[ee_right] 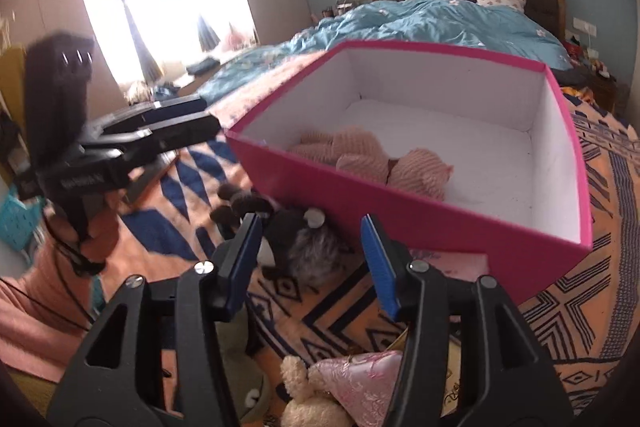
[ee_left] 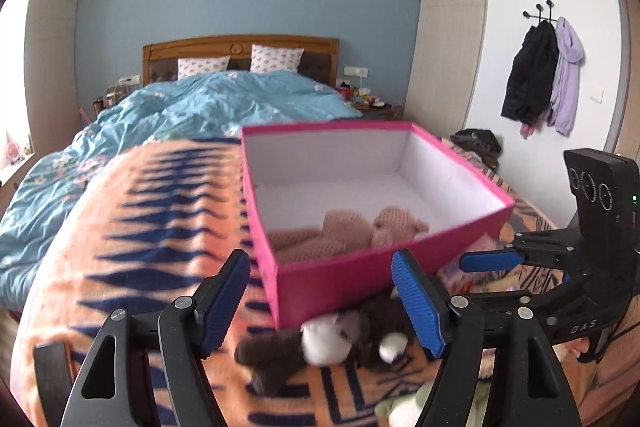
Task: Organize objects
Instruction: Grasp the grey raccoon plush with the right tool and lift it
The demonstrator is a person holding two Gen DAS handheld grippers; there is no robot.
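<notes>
Left wrist view: dark plush toy (ee_left: pixel 320 343) lies between the spread, empty left gripper (ee_left: pixel 320 291) fingers, pink box (ee_left: pixel 360 279) at twelve o'clock.
Right gripper (ee_right: pixel 312 255): parted, empty, angled downward; toy at eleven o'clock.

The box (ee_left: pixel 360 279) is bright pink outside, white inside. In it lies a beige ribbed-knit toy (ee_right: pixel 360 155). At its 6 o'clock, a dark brown toy (ee_left: pixel 352 339) with white patches. The blanket (ee_left: pixel 152 227) is orange with navy zigzags and diamonds. At 12 o'clock, a light blue duvet (ee_left: pixel 200 107) with small flowers. The pads (ee_left: pixel 224 299) are blue on black fingers.
</notes>
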